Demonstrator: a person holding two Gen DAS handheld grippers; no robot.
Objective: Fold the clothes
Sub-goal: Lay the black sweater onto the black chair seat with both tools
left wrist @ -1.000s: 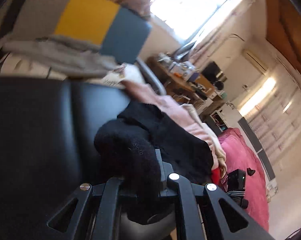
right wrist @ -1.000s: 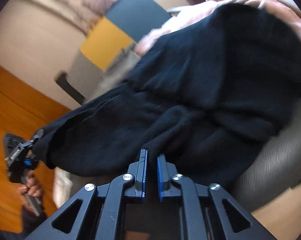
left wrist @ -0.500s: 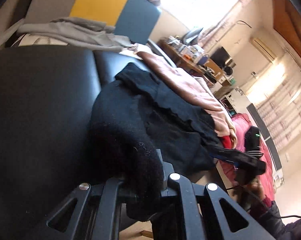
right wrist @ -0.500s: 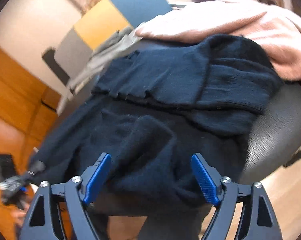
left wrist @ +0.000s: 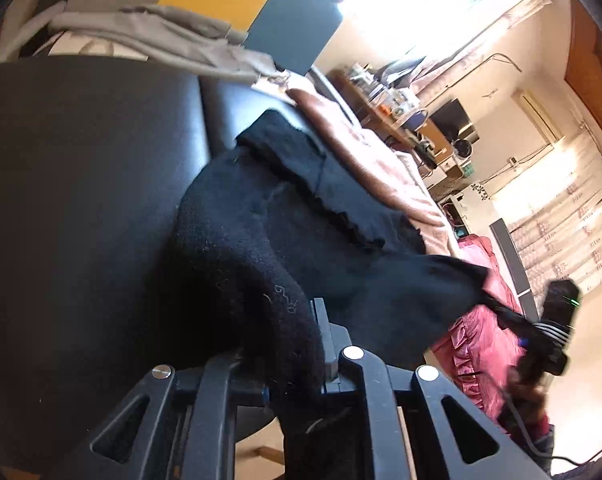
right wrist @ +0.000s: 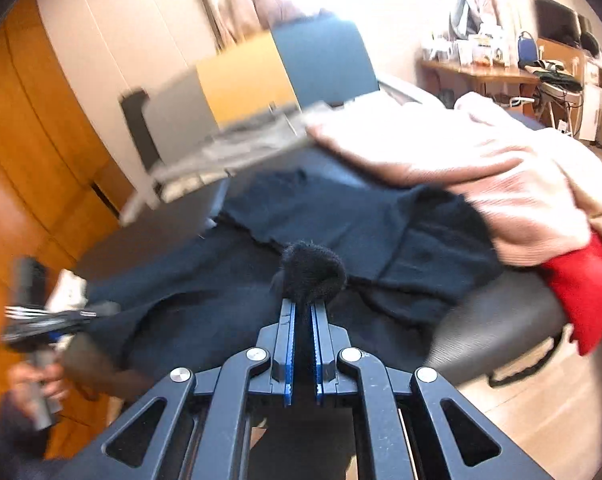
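Note:
A black knitted garment [left wrist: 301,208] lies spread over a black leather seat [left wrist: 81,200]. My left gripper [left wrist: 289,344] is shut on a thick fold of the garment, which drapes over and hides its left finger. In the right wrist view, my right gripper [right wrist: 303,308] is shut on a bunched tuft of the same black garment [right wrist: 381,232] at its near edge. Each gripper shows in the other's view: the right gripper [left wrist: 549,328] at the garment's far corner, the left gripper [right wrist: 49,316] at far left, held by a hand [right wrist: 41,380].
A pink garment [right wrist: 481,160] and a red cloth [right wrist: 581,280] lie on the seat beside the black one. A grey garment [right wrist: 241,148] rests against a grey, yellow and blue cushion [right wrist: 261,72]. A cluttered desk [right wrist: 481,68] stands behind, wooden cupboards [right wrist: 29,140] at left.
My right gripper stood wide open half a second ago and is now shut on a tuft of the black garment. The left gripper has kept its hold and drawn back a little.

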